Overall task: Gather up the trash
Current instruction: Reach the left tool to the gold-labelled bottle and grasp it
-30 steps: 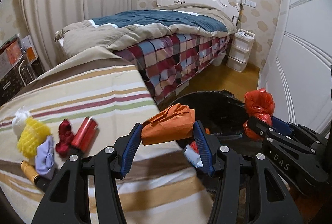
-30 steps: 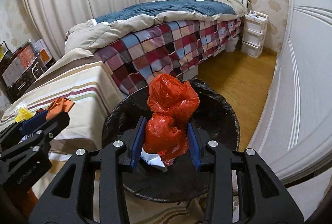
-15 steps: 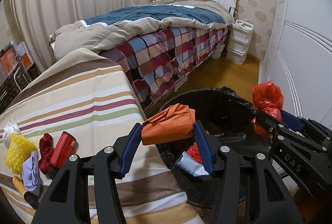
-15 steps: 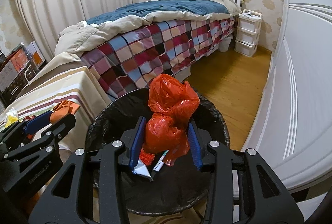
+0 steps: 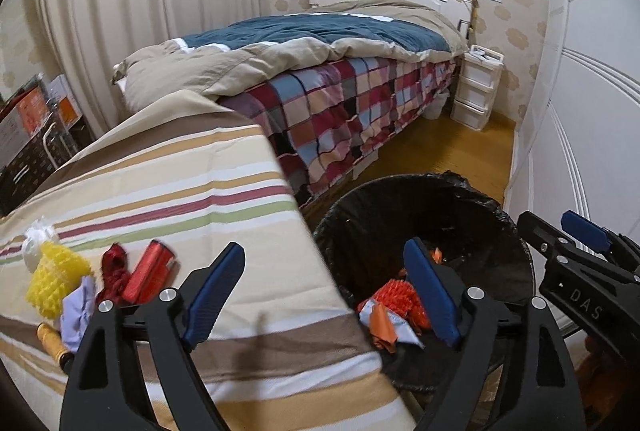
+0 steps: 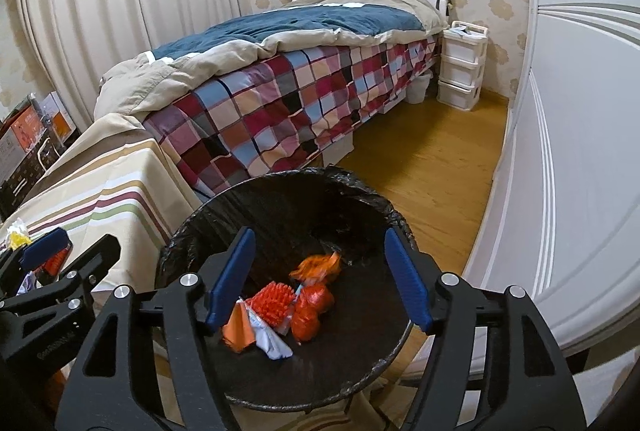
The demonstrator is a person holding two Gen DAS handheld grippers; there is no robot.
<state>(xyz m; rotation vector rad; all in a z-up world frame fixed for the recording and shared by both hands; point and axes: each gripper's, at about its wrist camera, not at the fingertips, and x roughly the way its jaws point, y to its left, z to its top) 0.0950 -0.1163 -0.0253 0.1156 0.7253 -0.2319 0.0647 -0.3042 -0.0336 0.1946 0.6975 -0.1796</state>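
Both grippers, left and right, hold their fingers wide and empty. Right view shows trash inside the bin; left view shows more on the desk at nine o'clock.

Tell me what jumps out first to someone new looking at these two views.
Probably the black-lined trash bin low in the middle of the right wrist view, with orange and red scraps at its bottom and the open right gripper above it. Next, the checkered bed behind it. In the left wrist view, the open left gripper straddles the edge of the striped tablecloth, where a yellow spiky ball and red bits lie.
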